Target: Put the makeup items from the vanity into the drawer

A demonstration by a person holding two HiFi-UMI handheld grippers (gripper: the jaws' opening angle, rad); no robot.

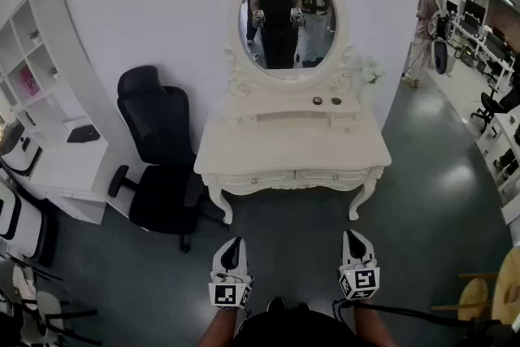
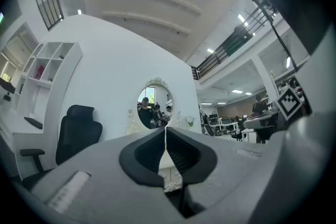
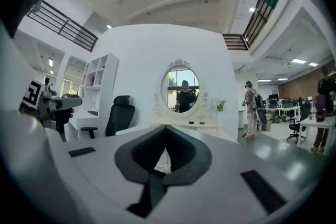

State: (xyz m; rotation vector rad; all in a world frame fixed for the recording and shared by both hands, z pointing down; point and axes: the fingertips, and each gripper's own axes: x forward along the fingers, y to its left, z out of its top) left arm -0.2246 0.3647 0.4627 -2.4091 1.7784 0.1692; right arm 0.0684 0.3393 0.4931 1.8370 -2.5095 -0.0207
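closed, empty jaws facing the vanity [image 1: 268,149]
left gripper [image 1: 234,243] and right gripper [image 1: 353,236] hang in front of the vanity; two makeup items [image 1: 318,101] sit on its raised back shelf [image 1: 280,105].

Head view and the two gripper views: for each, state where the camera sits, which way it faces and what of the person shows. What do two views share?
Head view: on the person's head, looking down at the vanity; left gripper, right gripper and forearms show.
Left gripper view: on the left gripper, facing the mirror along its shut jaws.
Right gripper view: on the right gripper, likewise, jaws shut.
Shared: both gripper views show mirror and chair.
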